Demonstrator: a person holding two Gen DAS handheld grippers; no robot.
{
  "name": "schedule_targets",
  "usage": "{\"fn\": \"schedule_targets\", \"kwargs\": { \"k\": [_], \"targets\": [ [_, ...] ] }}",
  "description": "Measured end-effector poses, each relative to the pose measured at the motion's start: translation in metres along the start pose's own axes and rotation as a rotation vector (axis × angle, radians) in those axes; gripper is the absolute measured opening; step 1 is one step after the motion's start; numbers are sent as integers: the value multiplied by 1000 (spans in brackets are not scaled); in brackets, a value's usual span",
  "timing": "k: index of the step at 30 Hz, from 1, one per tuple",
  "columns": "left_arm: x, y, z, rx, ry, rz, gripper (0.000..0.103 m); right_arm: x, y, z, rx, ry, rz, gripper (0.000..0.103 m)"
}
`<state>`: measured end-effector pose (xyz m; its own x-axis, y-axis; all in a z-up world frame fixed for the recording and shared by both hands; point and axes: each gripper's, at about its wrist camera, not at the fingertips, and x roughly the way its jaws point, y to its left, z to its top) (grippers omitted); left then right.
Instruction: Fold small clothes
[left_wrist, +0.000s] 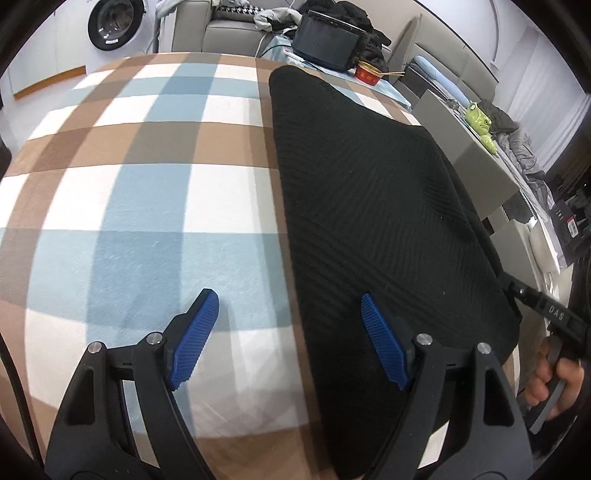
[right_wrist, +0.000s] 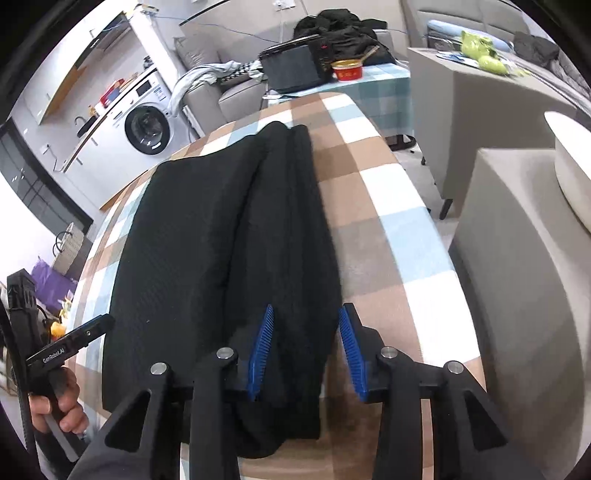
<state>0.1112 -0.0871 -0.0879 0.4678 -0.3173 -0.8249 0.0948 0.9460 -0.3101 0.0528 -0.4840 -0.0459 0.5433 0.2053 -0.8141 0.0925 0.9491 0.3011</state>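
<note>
A black knit garment (left_wrist: 369, 192) lies lengthwise on the plaid-covered table (left_wrist: 147, 184). In the right wrist view the garment (right_wrist: 221, 229) shows long folds along its right side. My left gripper (left_wrist: 287, 295) is open and straddles the garment's left edge: one blue pad (left_wrist: 195, 332) is over the plaid cloth, the other over the black knit. My right gripper (right_wrist: 306, 308) is open around the folded right edge near the table's front. Its left pad (right_wrist: 262, 347) rests against the fabric; the right pad stands just clear of it.
At the table's far end stand a black box-like appliance (left_wrist: 325, 44) and a red bowl (left_wrist: 369, 72). A grey cabinet (right_wrist: 461, 110) and a grey seat (right_wrist: 517, 295) stand right of the table. A washing machine (right_wrist: 147, 127) is far left. A hand (left_wrist: 554, 376) holds the right gripper's handle.
</note>
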Motion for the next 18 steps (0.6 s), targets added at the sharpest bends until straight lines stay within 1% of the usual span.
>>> {"fn": "schedule_targets", "kwargs": {
  "k": [1, 2, 3, 4, 5, 6, 7, 8, 9, 10, 12, 16, 18],
  "targets": [
    [2, -2, 3, 1, -6, -14, 77, 1, -2, 0, 11, 2, 7, 38],
    [5, -3, 6, 0, -13, -32, 74, 3, -3, 1, 17, 2, 18, 38],
    [6, -3, 8, -4, -26, -58, 68, 6, -4, 1, 18, 6, 29, 38],
    [9, -4, 11, -14, -44, -92, 52, 10, -3, 1, 17, 14, 30, 37],
    [13, -5, 13, -13, -39, -112, 38, 13, -1, 2, 10, 20, 25, 34],
    [16, -7, 15, -12, -29, -121, 31, 16, 6, 2, 2, 24, 27, 29],
    [20, -8, 16, -11, -26, -111, 28, 18, 9, 3, -10, 28, 40, 25],
    [20, -10, 17, -7, -39, -101, 23, 21, 13, 3, -17, 30, 45, 22],
    [21, -13, 17, 8, -44, -96, 21, 24, 16, 4, -24, 40, 49, 20],
    [20, -16, 17, 34, -50, -86, 18, 25, 19, 5, -31, 41, 48, 20],
    [18, -18, 16, 64, -60, -69, 16, 28, 23, 5, -39, 43, 61, 20],
    [12, -2, 14, 51, -69, -52, 14, 32, 31, 3, -31, 41, 83, 20],
    [6, 9, 12, 35, -81, -34, 14, 35, 40, 1, -39, 52, 110, 20]
  ]
}}
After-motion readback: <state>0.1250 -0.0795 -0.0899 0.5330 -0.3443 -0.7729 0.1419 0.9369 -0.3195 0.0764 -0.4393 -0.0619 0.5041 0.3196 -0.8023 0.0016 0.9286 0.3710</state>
